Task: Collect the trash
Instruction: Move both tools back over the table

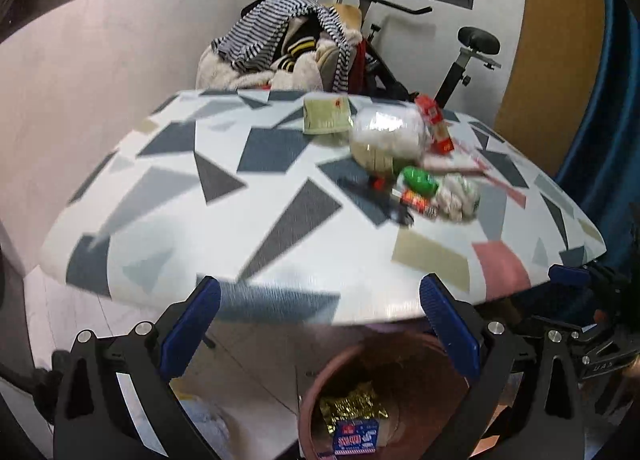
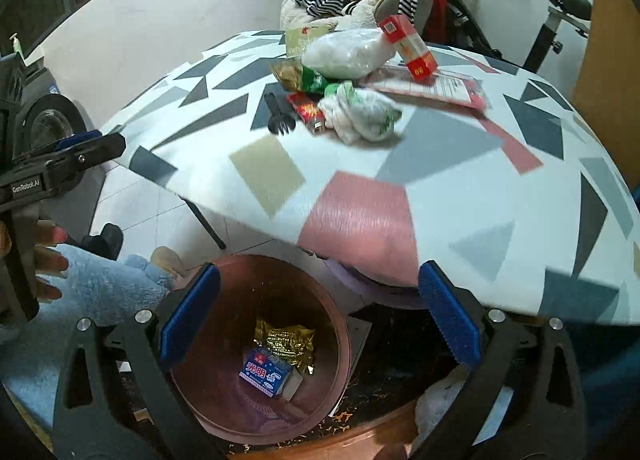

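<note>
A pink trash bin (image 2: 340, 340) stands on the floor under the table's near edge, holding a gold wrapper (image 2: 286, 338) and a blue carton (image 2: 269, 374); it also shows in the left wrist view (image 1: 316, 392). Trash lies on the patterned table (image 2: 360, 211): a crumpled white wad (image 2: 360, 113), a red wrapper (image 2: 306, 107), a green wrapper (image 2: 314, 79), a black plastic fork (image 2: 278, 115), a clear bag (image 2: 346, 51), a red box (image 2: 408, 45) and a beige cup (image 1: 326, 115). My right gripper (image 2: 318, 314) is open and empty above the bin. My left gripper (image 1: 320, 324) is open and empty at the table edge.
A chair piled with striped clothes (image 1: 288, 43) stands behind the table. An exercise bike (image 1: 460, 59) is at the back right. A hand in a blue fluffy sleeve (image 2: 92, 280) holds the left gripper at the right view's left edge. A flat red-edged packet (image 2: 436, 87) lies on the table.
</note>
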Demonstrator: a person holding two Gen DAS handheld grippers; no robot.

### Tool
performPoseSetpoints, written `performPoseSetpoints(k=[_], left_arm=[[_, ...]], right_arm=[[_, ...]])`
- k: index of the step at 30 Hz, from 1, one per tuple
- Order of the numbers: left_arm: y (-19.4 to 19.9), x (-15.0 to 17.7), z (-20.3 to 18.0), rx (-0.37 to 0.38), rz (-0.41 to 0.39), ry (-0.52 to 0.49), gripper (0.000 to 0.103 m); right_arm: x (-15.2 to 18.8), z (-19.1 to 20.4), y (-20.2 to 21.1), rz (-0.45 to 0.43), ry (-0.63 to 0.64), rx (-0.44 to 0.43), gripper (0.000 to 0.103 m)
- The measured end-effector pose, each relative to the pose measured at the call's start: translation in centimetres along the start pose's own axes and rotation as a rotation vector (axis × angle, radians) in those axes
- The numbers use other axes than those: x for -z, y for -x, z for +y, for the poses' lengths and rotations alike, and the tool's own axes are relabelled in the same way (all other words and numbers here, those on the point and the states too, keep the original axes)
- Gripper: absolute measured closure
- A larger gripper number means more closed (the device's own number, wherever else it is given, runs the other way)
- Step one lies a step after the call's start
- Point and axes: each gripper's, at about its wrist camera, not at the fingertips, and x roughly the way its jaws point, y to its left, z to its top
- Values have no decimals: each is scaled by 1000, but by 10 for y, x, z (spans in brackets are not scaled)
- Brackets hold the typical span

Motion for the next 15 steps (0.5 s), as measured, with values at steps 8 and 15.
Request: performPoseSetpoints(k=[8,15], left_arm=[[1,-38,5,28,1,-45,6],[-18,-58,24,30,48,48,6]], right_arm=[[-43,-24,1,-12,-45,73,6],[-83,-48,-23,-44,-92,24,7]])
